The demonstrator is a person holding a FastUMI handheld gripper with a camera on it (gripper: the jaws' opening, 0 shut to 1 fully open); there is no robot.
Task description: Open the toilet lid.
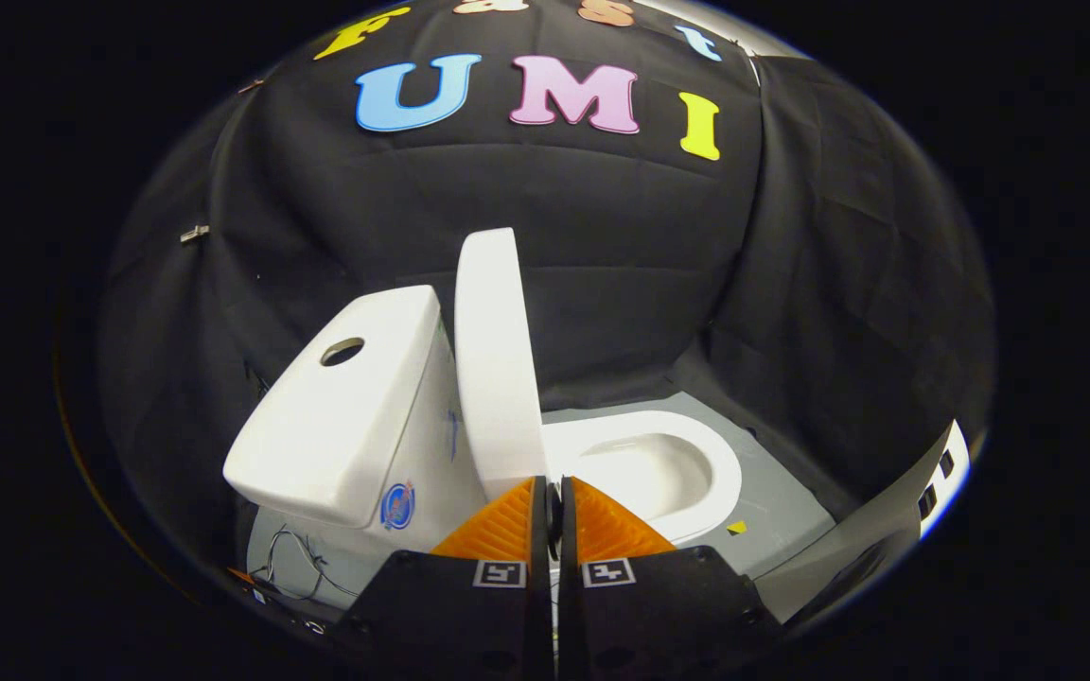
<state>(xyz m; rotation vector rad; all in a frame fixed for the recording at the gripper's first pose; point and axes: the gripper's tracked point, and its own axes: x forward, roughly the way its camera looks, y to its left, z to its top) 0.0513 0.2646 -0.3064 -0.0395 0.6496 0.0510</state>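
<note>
- The toilet lid (pixel 496 359) stood raised and close to upright in the middle of the frame, its edge turned toward the camera, its lower end dropping to just above the fingertips.
- It leaned back against, or at least very near, the front of the tank; whether the two actually touched could not be told.
- The gripper (pixel 553 501) sat at the bottom centre with its two fingers drawn together until only a thin slit showed between them; nothing could be seen held in that slit, and they pressed on no part of the toilet.
- The fingertips were just below the lid's lower end, near the hinge area, apart from the lid so far as could be seen.
- The open bowl (pixel 696 445) lay right of centre, just beyond the fingers, its white rim unobstructed and the hollow inside visible.
- The tank (pixel 356 416) filled the lower left of centre, tilted by the lens, with a round hole (pixel 342 351) in its top cover and a small round sticker (pixel 397 505) low on its side.
- Thin wires (pixel 294 558) trailed on the floor in the lower left, beneath the tank.
- A grey floor (pixel 782 501) spread around the bowl at lower right, with a small yellow mark (pixel 737 527) on it just beside the rim.
- Black cloth (pixel 621 246) hung behind everything across the upper frame, with a small clip (pixel 193 233) at the left.
- A pale panel (pixel 942 468) showed at the far lower right.
</note>
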